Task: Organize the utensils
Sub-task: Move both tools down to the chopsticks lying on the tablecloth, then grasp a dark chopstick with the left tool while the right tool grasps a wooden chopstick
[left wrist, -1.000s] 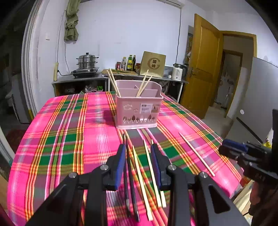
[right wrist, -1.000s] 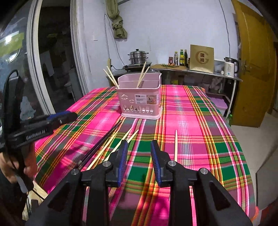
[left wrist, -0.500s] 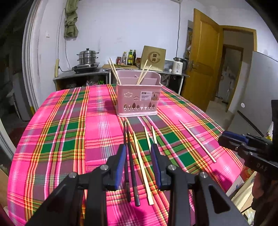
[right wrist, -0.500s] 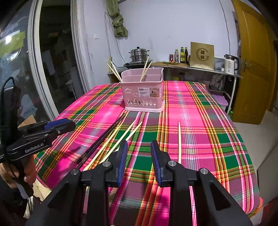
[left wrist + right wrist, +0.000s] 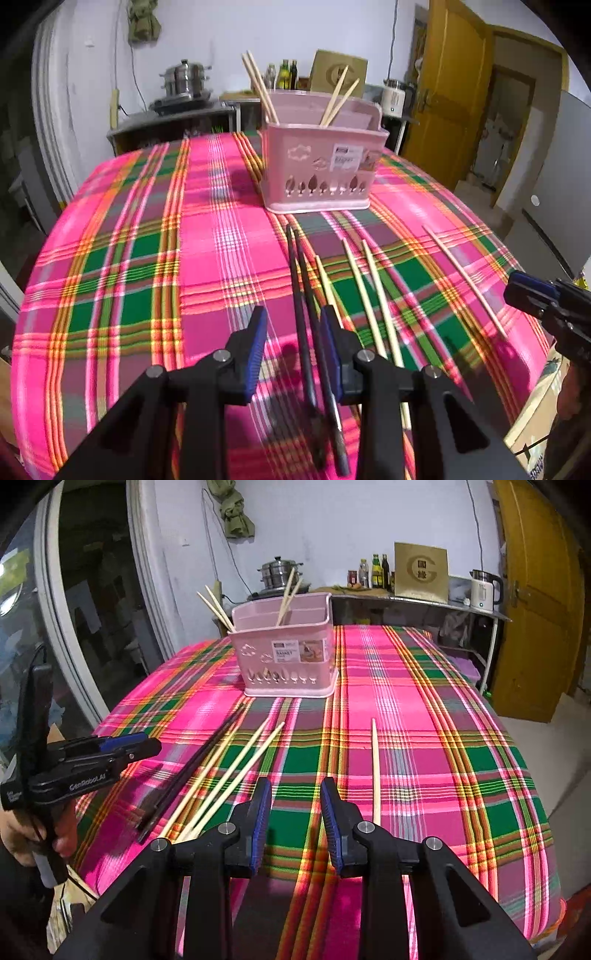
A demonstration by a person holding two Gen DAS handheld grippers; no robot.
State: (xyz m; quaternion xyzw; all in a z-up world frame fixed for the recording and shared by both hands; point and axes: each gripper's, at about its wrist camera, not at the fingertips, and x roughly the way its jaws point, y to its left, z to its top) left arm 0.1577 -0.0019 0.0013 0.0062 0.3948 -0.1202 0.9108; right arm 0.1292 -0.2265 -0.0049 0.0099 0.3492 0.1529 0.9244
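A pink utensil basket (image 5: 319, 166) (image 5: 286, 657) stands on the plaid tablecloth with wooden chopsticks (image 5: 336, 96) upright in it. Two black chopsticks (image 5: 301, 280) (image 5: 199, 764) lie flat, running between the fingers of my open left gripper (image 5: 293, 332), which hovers just above them. Wooden chopsticks (image 5: 364, 291) (image 5: 236, 771) lie to their right. A single wooden chopstick (image 5: 463, 280) (image 5: 375, 771) lies apart, just right of my open, empty right gripper (image 5: 295, 812). Each gripper shows in the other's view, the right (image 5: 532, 295) and the left (image 5: 110, 749).
The table's near edge (image 5: 535, 915) drops off below my right gripper. A counter (image 5: 424, 600) behind holds a steel pot, bottles, a gold box and a kettle. A yellow door (image 5: 450, 99) stands at the right.
My left gripper has shifted left and lowered, so the black chopsticks now lie between its fingers. My right gripper has drawn back slightly toward the near edge.
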